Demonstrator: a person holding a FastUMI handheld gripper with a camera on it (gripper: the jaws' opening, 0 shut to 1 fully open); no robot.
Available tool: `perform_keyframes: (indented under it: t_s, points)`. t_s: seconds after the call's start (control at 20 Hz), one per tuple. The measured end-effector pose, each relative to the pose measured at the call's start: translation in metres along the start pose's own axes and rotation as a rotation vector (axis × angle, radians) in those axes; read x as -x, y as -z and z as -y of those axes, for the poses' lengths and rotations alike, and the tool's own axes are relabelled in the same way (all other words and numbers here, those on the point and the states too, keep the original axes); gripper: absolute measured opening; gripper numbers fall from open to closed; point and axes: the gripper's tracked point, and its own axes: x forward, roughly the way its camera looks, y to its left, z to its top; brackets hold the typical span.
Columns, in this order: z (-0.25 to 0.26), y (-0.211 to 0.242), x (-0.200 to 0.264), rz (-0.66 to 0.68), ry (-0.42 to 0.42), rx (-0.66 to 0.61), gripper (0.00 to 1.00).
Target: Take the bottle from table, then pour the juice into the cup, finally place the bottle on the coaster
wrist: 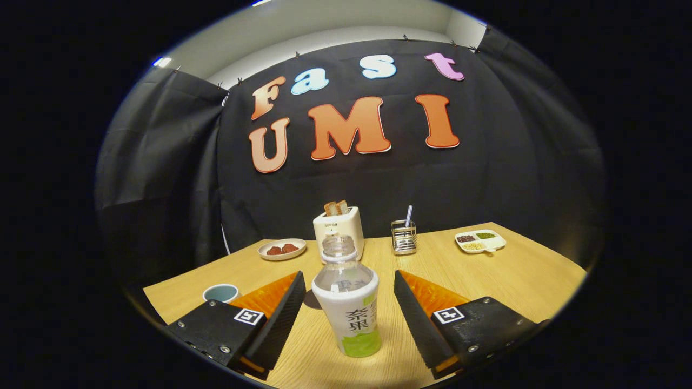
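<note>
Two fingers of the tongs [346, 302] stand wide apart, one on either side of the bottle [347, 294], neither touching it; the bottle stands upright between them on the wooden surface [519, 275]; it is clear plastic, its mouth open with no cap on it, a white label wrapped round its lower body with dark characters and a green band at the foot; whether it holds liquid I cannot tell; a dark round patch lies on the wood just behind it, partly hidden. Beyond the left finger sits a small cup [220, 293] with a pale rim; farther off, a plate [281, 249] with reddish pieces, a white toaster [346, 227] with bread slices standing in it, a metal holder [404, 236] with a straw, and a divided dish [480, 241] of grains.
</note>
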Motion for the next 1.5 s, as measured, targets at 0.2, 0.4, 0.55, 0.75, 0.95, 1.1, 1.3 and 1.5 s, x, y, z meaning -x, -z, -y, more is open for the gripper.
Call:
perform_keyframes:
  t_s: [0.2,0.4,0.55,0.75,0.95,1.1,1.3,1.5]
  points:
    - [0.004,0.027,-0.012,-0.048,0.012,0.004,0.98]
    - [0.006,0.053,-0.02,-0.105,0.023,-0.001,0.96]
    - [0.008,0.064,-0.024,-0.12,0.033,0.006,0.9]
    - [0.003,0.077,-0.027,-0.138,0.018,0.037,0.76]
    - [0.002,0.074,-0.028,-0.131,0.026,0.062,0.65]
    - [0.0,0.065,-0.028,-0.115,0.043,0.073,0.59]
    - [-0.008,0.041,-0.029,-0.071,0.062,0.14,0.53]
    - [-0.021,0.026,-0.031,-0.044,0.083,0.259,0.53]
